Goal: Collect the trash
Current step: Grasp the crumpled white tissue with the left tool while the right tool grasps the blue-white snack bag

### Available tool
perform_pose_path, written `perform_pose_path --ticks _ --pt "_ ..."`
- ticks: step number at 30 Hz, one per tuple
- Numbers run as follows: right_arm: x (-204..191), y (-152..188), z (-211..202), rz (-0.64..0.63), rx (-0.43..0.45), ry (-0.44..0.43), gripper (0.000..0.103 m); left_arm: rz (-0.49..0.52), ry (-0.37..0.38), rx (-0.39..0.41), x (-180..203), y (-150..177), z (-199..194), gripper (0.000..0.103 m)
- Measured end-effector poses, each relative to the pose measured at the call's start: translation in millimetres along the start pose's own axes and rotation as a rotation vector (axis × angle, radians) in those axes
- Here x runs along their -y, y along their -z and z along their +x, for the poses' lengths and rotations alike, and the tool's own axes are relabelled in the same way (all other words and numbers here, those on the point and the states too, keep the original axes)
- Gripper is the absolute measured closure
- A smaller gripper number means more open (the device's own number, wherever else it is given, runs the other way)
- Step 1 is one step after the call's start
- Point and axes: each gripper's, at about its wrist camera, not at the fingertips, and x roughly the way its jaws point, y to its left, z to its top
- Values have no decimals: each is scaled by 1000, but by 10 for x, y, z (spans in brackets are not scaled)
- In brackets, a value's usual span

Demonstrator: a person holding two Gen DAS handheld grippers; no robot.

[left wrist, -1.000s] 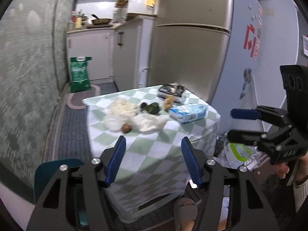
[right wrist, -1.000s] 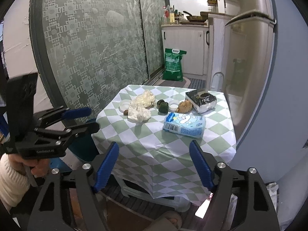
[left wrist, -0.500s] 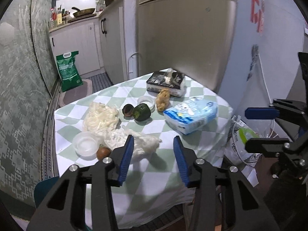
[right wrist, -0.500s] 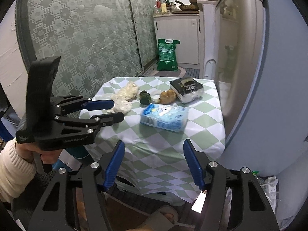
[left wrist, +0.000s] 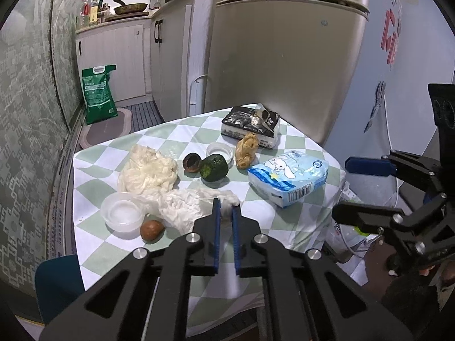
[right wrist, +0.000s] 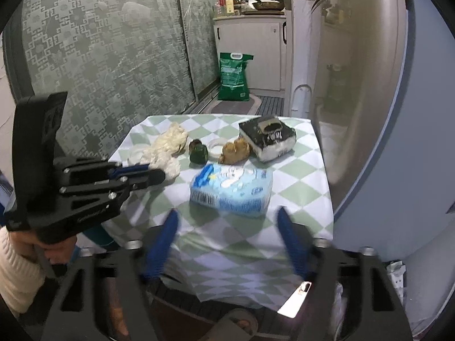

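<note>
At centre frame, the left hand-held gripper (left wrist: pixel 224 209) pinches the near edge of a crumpled white tissue (left wrist: pixel 184 204) lying on the checked worktop (left wrist: pixel 113 244); the right hand-held gripper (right wrist: pixel 227 227) hangs spread wide at the lower frame, gripping nothing; a glossy blue pack (right wrist: pixel 231 187) sits just beyond it; a round brown shell (left wrist: pixel 152 230) lies left of the tissue.

The near strip of the worktop (right wrist: pixel 298 176) is left bare along its front edge, behind the blue tissue pack (right wrist: pixel 231 187). The middle is crowded by the crumpled white paper (left wrist: pixel 187 204), plastic cup (left wrist: pixel 122 215), brown fruit (left wrist: pixel 152 229) and green rind (left wrist: pixel 213 167). The far right corner is blocked by the black pack (left wrist: pixel 250 126), with the fridge (left wrist: pixel 284 65) close behind.
</note>
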Motion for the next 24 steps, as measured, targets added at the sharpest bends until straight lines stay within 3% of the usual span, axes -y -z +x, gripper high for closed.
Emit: perform_pose_path --ticks 5,14,22,24 --pt "-9 -43 186 24 -4 42 8 -28 32 45 -44 -5 -137 95" --pt "-47 -104 526 48 -21 102 5 -76 95 129 -129 -17 -467 95" --pt "-91 -171 682 68 -22 158 5 -90 33 191 -331 50 -750 95" --pt "-77 -186 683 79 -22 156 13 -97 15 205 -395 76 -822 95"
